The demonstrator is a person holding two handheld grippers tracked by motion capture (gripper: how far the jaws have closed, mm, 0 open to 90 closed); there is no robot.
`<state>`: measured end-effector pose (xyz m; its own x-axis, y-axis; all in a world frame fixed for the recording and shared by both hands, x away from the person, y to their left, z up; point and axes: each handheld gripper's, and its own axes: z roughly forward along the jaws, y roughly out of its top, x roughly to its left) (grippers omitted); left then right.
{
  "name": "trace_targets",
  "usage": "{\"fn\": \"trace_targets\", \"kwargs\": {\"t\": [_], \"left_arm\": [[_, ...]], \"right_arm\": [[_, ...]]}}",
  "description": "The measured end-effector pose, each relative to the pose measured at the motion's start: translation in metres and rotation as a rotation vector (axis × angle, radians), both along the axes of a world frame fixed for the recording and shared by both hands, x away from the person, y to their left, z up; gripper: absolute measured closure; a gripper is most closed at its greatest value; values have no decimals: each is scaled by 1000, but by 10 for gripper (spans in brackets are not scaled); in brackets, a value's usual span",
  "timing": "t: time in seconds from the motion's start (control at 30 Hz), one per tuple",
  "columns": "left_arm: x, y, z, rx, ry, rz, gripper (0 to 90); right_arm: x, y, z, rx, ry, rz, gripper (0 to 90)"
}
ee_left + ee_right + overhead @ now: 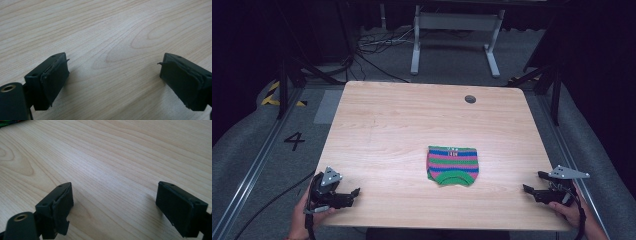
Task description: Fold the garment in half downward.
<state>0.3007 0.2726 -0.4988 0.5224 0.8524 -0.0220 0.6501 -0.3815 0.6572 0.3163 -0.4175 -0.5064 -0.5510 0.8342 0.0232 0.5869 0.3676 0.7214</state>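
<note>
The table (377, 125) surface lies bare between the left gripper (354, 192) and the right gripper (529, 189), except for the striped cloth (452, 165) near the front centre. A small round hole (470, 99) sits near the far edge.

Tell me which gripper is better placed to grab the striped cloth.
Probably the right gripper: it sits slightly nearer the striped cloth, jaws open and pointing toward it. The left gripper, also open, is farther off.
</note>
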Motion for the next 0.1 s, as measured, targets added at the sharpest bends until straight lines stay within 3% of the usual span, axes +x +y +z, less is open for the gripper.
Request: {"fn": "trace_targets", "kwargs": {"t": [0.1], "left_arm": [[2,-1,-1,8,14,32,27]], "right_arm": [[0,0,0,1,0,0,146]]}}
